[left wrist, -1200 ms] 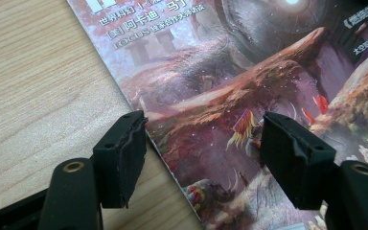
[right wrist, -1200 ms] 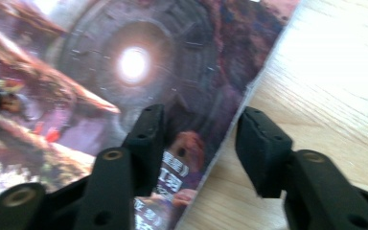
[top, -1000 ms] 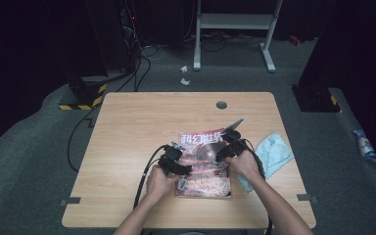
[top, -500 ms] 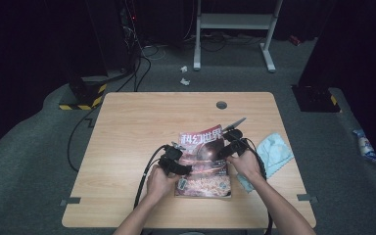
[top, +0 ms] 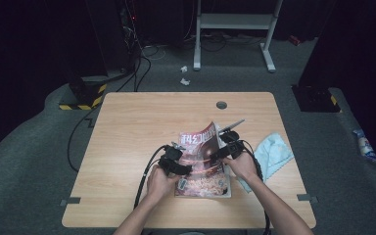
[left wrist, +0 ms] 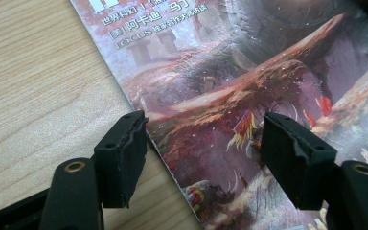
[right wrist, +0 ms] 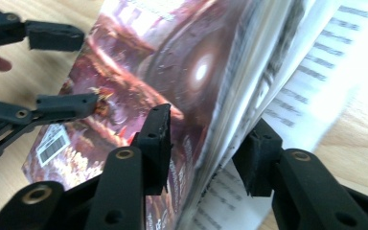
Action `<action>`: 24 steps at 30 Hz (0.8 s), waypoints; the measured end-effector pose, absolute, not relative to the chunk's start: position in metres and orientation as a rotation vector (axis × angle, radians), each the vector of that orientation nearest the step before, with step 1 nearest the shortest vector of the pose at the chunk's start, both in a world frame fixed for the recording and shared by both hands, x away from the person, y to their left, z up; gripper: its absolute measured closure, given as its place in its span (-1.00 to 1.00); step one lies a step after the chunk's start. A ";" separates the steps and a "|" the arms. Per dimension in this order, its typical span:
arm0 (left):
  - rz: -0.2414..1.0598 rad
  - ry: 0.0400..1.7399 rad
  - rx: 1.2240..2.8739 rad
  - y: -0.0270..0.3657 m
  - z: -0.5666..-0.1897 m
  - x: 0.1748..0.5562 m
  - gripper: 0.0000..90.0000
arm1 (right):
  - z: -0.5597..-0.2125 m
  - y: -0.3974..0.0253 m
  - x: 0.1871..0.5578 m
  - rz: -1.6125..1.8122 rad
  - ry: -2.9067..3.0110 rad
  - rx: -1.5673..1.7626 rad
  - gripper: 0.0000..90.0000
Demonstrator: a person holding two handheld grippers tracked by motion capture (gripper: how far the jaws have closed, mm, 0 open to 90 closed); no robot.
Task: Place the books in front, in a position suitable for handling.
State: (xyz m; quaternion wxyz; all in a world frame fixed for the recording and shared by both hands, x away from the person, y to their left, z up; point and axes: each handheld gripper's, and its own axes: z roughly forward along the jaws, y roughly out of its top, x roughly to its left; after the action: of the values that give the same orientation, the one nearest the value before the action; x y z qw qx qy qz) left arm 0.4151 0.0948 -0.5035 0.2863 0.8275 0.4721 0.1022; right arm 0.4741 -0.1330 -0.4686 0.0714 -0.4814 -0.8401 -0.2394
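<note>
A magazine [top: 201, 164] with a red illustrated cover lies on the wooden table [top: 137, 127], near its front edge. My left gripper [top: 180, 170] is open and straddles the magazine's [left wrist: 249, 72] left edge: one jaw over bare wood, the other over the cover, gripper [left wrist: 203, 158] low above it. My right gripper [top: 221, 150] is at the magazine's right edge, shut on a bundle of front pages [right wrist: 220, 120], gripper [right wrist: 203, 153]. That side is raised and curls leftward, baring white printed pages beneath. The left gripper [right wrist: 72, 69] also appears in the right gripper view.
A light blue cloth [top: 274, 154] lies crumpled right of the magazine, beside my right hand. A thin grey stick-like object [top: 232, 126] rests just behind the magazine. A round cable hole [top: 221, 105] sits near the table's far edge.
The right gripper has lifted the magazine's right side; the cover now stands higher and curls over to the left. The left gripper has stayed at the left edge.
</note>
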 end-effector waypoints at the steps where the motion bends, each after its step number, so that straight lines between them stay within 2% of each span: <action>1: 0.272 1.260 2.216 0.095 -0.503 0.415 -0.27 | -0.469 -0.130 0.473 -0.705 -2.522 -1.422 0.41; 5: 0.269 1.257 2.214 0.095 -0.503 0.416 -0.27 | -0.475 -0.118 0.472 -0.647 -2.576 -1.405 0.56; 9: 0.235 1.242 2.217 0.097 -0.503 0.417 -0.33 | -0.471 -0.125 0.472 -0.699 -2.564 -1.393 0.72; 18: 0.141 1.283 2.186 0.115 -0.501 0.415 -0.43 | -0.464 -0.131 0.468 -0.781 -2.556 -1.354 0.91; 24: 0.106 1.293 2.155 0.125 -0.502 0.413 -0.48 | -0.458 -0.129 0.465 -0.804 -2.581 -1.330 0.92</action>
State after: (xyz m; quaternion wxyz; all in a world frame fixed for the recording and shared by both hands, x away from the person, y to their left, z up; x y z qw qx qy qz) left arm 0.4134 0.1252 -0.5019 0.3083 0.8151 0.4889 0.0401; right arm 0.4650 -0.1289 -0.4582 0.0643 -0.4404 -0.8550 -0.2662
